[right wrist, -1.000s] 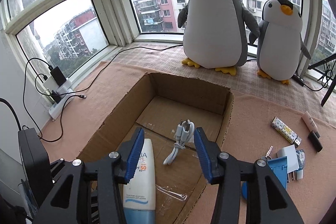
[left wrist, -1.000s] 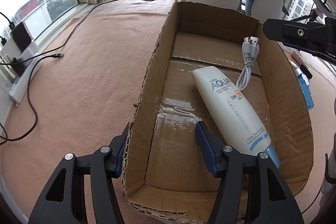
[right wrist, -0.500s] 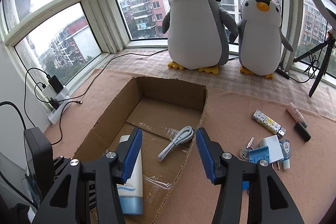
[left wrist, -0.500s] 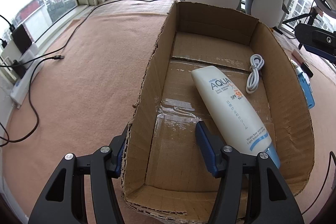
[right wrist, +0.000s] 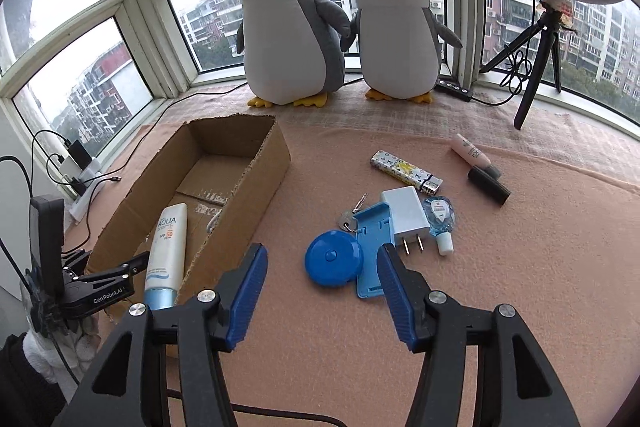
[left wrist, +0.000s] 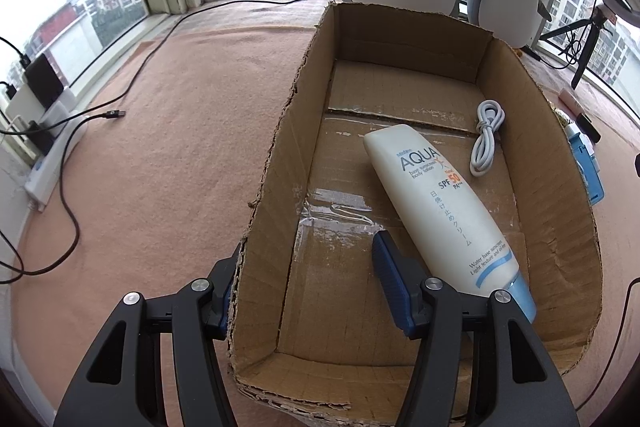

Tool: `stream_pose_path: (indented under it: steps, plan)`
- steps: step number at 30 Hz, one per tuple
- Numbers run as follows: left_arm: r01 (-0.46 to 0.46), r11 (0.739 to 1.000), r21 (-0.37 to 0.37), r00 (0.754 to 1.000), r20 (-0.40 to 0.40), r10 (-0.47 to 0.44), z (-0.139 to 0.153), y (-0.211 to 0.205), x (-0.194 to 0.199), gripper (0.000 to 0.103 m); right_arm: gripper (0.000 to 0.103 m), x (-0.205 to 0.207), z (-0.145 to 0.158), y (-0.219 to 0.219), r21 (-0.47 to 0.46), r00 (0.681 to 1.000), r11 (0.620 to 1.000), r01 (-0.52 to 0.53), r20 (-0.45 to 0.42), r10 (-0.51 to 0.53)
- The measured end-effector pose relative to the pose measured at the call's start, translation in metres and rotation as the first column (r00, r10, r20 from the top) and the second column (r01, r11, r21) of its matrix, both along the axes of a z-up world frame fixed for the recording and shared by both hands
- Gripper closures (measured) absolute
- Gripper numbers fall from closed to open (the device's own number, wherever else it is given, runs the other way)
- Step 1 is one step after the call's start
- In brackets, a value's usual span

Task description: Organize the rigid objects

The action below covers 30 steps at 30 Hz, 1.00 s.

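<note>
This looks like a room in a flat, high up in a town. Far ahead of the tongs a wide curved window with white frames shows tall blocks of flats outside. Two soft grey-and-white toy penguins, a big one and a small one, stand by the glass. The soft pink blanket under the tongs covers a wide ledge. Off to the left of the tongs, a white power strip with black plugs and wires lies by the window. Far to the right stands a black tripod with a round ring lamp.
</note>
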<state>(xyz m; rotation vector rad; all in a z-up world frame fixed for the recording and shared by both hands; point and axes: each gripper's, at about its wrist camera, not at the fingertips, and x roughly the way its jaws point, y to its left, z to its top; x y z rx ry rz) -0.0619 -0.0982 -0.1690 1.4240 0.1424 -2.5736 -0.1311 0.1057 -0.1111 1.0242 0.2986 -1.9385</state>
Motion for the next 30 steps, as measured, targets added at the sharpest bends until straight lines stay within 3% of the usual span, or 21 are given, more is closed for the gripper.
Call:
stream_pose_path:
  steps: [6, 11, 14, 15, 20, 24, 30]
  plan:
    - [0.002, 1.000, -0.017, 1.000, 0.006, -0.001, 0.000, 0.003, 0.000, 0.044, 0.050, -0.015, -0.010, 0.018, 0.003, 0.998, 0.999, 0.033, 0.047, -0.033]
    - [0.001, 1.000, -0.022, 1.000, 0.009, -0.001, 0.001, 0.004, 0.000, 0.044, 0.051, -0.034, -0.007, 0.007, -0.006, 0.996, 0.999, 0.044, 0.077, -0.043]
    - [-0.001, 1.000, -0.019, 1.000, 0.009, 0.001, 0.001, 0.004, 0.000, 0.044, 0.061, -0.047, -0.006, -0.011, 0.016, 0.997, 0.999, 0.035, 0.074, -0.036]
    - [-0.002, 1.000, -0.019, 1.000, 0.010, 0.002, 0.001, 0.004, 0.000, 0.044, 0.066, -0.052, -0.007, -0.018, 0.025, 0.997, 0.999, 0.030, 0.077, -0.031]
    - [-0.004, 1.000, -0.014, 1.000, 0.010, 0.004, 0.001, 0.004, -0.001, 0.044, 0.069, -0.071, -0.014, -0.055, 0.090, 0.998, 0.996, 0.003, 0.070, -0.009]
    - [-0.006, 1.000, -0.011, 1.000, 0.011, 0.006, 0.001, 0.004, -0.001, 0.044, 0.079, -0.086, -0.031, -0.081, 0.154, 0.994, 0.987, -0.032, 0.108, 0.016]
    - [-0.008, 1.000, -0.005, 1.000, 0.013, 0.008, 0.001, 0.003, -0.001, 0.044, 0.080, -0.097, -0.058, -0.105, 0.279, 0.996, 0.959, -0.055, 0.088, 0.032]
